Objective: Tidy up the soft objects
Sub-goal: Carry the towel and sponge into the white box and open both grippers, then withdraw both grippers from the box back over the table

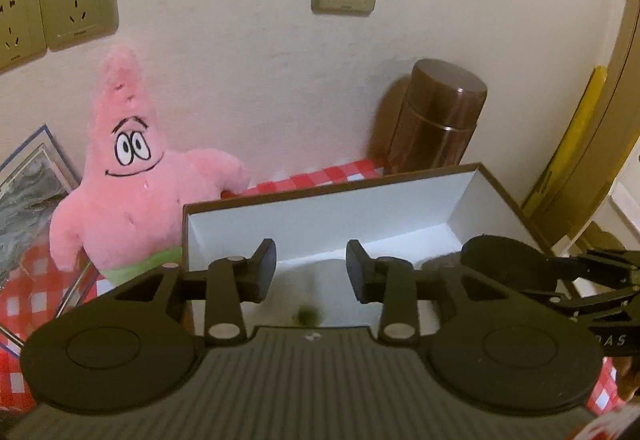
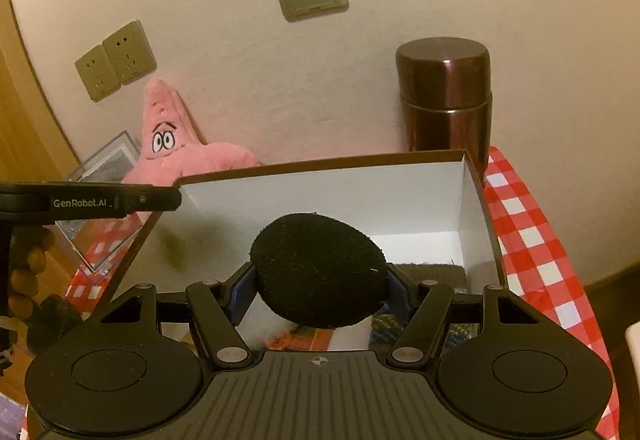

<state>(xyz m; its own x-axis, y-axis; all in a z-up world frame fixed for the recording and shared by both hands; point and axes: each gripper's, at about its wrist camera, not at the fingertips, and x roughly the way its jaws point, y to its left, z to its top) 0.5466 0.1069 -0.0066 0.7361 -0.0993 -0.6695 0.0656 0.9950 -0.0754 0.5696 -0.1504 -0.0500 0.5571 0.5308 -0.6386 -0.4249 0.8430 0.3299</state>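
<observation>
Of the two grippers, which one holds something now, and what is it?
The right gripper: its jaws clamp a black foam pad above the open box. The left gripper has nothing between its jaws.

Dim, warm yellowish light, soft shadows, strong fisheye bending at edges.

matte black hand-held gripper (image 1: 311, 270), ribbed housing
</observation>
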